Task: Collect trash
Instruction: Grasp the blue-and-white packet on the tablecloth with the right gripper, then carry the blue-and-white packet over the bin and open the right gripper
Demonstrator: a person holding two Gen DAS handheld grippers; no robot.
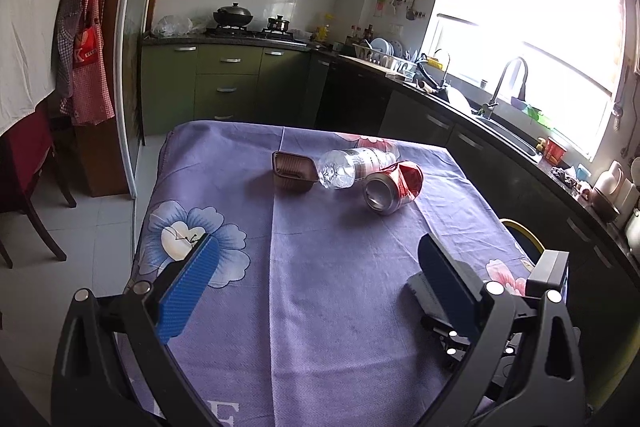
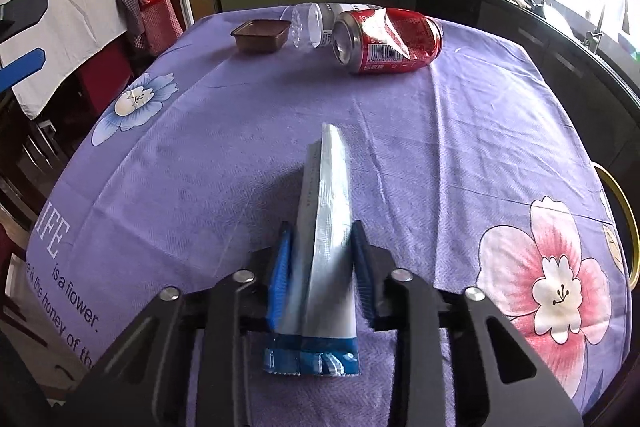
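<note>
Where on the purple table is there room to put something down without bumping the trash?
The wide near stretch of tablecloth is bare, from the blue flower across to the pink flower. It is crowded at the far end, where the brown tray, plastic bottle and crushed red can sit close together.

Tablecloth (image 2: 240, 147), lower left of right wrist view: "IFE", "is a flower.", "the honey of th", cut off. Apron (image 1: 86, 45), left of left wrist view: white "K". Can (image 2: 394, 41): barcode; print illegible.
</note>
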